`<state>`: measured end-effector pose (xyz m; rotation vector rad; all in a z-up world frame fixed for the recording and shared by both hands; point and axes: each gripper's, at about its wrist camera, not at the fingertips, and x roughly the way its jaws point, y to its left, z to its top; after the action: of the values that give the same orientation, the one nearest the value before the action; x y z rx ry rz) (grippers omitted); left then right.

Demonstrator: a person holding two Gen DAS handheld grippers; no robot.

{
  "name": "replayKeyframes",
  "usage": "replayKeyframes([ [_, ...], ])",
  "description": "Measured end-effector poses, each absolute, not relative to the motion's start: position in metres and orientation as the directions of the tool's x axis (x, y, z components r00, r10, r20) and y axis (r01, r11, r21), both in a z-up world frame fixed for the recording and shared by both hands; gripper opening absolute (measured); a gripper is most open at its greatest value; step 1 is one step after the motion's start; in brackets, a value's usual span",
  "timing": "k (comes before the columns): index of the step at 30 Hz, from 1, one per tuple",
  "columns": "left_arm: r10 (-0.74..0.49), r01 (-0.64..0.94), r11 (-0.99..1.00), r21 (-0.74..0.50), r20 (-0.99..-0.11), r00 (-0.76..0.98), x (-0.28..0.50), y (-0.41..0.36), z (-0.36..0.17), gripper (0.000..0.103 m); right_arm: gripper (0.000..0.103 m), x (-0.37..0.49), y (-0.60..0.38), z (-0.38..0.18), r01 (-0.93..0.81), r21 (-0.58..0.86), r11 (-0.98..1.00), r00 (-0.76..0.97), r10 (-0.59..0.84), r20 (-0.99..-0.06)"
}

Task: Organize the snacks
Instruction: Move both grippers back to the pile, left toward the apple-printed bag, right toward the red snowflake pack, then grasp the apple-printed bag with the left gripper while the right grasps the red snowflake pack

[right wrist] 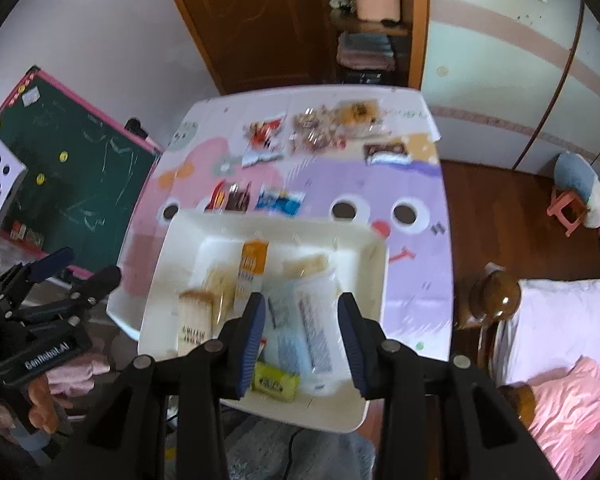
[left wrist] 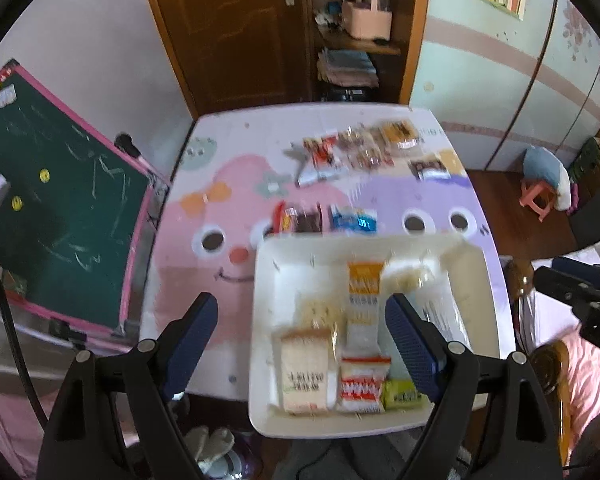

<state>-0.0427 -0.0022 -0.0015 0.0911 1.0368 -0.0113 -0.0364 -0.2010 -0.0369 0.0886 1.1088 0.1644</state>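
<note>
A white tray point(left wrist: 260, 320) sits on the near part of a cartoon-print table point(left wrist: 204, 248). Inside it lie a toast pack point(left wrist: 304, 368), an orange-and-white packet point(left wrist: 364, 288), a red-and-white packet point(left wrist: 362, 384), a green packet point(left wrist: 402, 394) and clear wrappers. My left gripper point(left wrist: 302, 300) hovers above the tray's left side, jaws wide open and holding nothing. My right gripper point(right wrist: 302, 300) hangs over the tray point(right wrist: 160, 300) above a clear packet point(right wrist: 312, 332), jaws partly open and holding nothing. Loose snacks lie beyond: a red-brown packet point(right wrist: 232, 198), a blue packet point(right wrist: 280, 202) and several more point(right wrist: 316, 128).
A green chalkboard point(left wrist: 72, 208) with a pink frame leans against the table's left side. A bed with pink bedding point(right wrist: 572, 392) and a wooden bedpost point(right wrist: 500, 292) stand to the right. A wooden door point(left wrist: 236, 28) and shelves are behind. A pink stool point(left wrist: 536, 200) stands on the floor.
</note>
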Motion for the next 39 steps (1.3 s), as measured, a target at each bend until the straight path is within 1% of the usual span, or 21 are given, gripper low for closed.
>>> replayKeyframes([
  [5, 0.026, 0.052, 0.997, 0.065, -0.834, 0.551, 0.001, 0.004, 0.025, 0.085, 0.042, -0.005, -0.216, -0.009, -0.065, 0.109, 0.992, 0.488, 0.127, -0.864],
  [10, 0.013, 0.063, 0.996, 0.060, -0.820, 0.572, 0.049, 0.002, 0.046, 0.085, 0.045, 0.041, -0.243, 0.013, -0.018, 0.099, 0.995, 0.521, 0.093, -0.849],
  [14, 0.007, 0.084, 0.994, 0.071, -0.805, 0.594, 0.088, -0.005, 0.058, 0.089, 0.052, 0.082, -0.263, 0.018, 0.030, 0.087, 0.996, 0.528, 0.058, -0.847],
  [18, 0.012, 0.104, 0.990, 0.094, -0.796, 0.605, 0.132, -0.015, 0.055, 0.091, 0.056, 0.127, -0.279, 0.005, 0.067, 0.096, 0.993, 0.508, 0.049, -0.860],
  [22, 0.004, 0.113, 0.990, 0.085, -0.814, 0.582, 0.185, -0.022, 0.031, 0.091, 0.062, 0.174, -0.285, -0.034, 0.083, 0.085, 0.993, 0.455, 0.038, -0.890],
  [25, -0.006, 0.113, 0.991, 0.066, -0.837, 0.547, 0.226, -0.024, -0.003, 0.091, 0.068, 0.203, -0.288, -0.069, 0.080, 0.117, 0.990, 0.411, 0.075, -0.909],
  [27, -0.002, 0.103, 0.993, 0.057, -0.867, 0.498, 0.255, -0.024, -0.037, 0.091, 0.074, 0.220, -0.290, -0.095, 0.084, 0.127, 0.988, 0.385, 0.086, -0.919],
  [32, -0.040, 0.068, 0.998, -0.017, -0.935, 0.353, 0.295, -0.020, -0.113, 0.091, 0.080, 0.254, -0.297, -0.167, 0.124, 0.156, 0.980, 0.304, 0.112, -0.946],
  [35, -0.039, 0.041, 0.999, -0.029, -0.957, 0.288, 0.306, -0.021, -0.155, 0.091, 0.082, 0.269, -0.301, -0.205, 0.136, 0.141, 0.981, 0.270, 0.100, -0.958],
  [39, -0.045, 0.009, 0.999, -0.044, -0.972, 0.233, 0.319, -0.020, -0.194, 0.091, 0.083, 0.280, -0.301, -0.239, 0.133, 0.133, 0.982, 0.240, 0.098, -0.966],
])
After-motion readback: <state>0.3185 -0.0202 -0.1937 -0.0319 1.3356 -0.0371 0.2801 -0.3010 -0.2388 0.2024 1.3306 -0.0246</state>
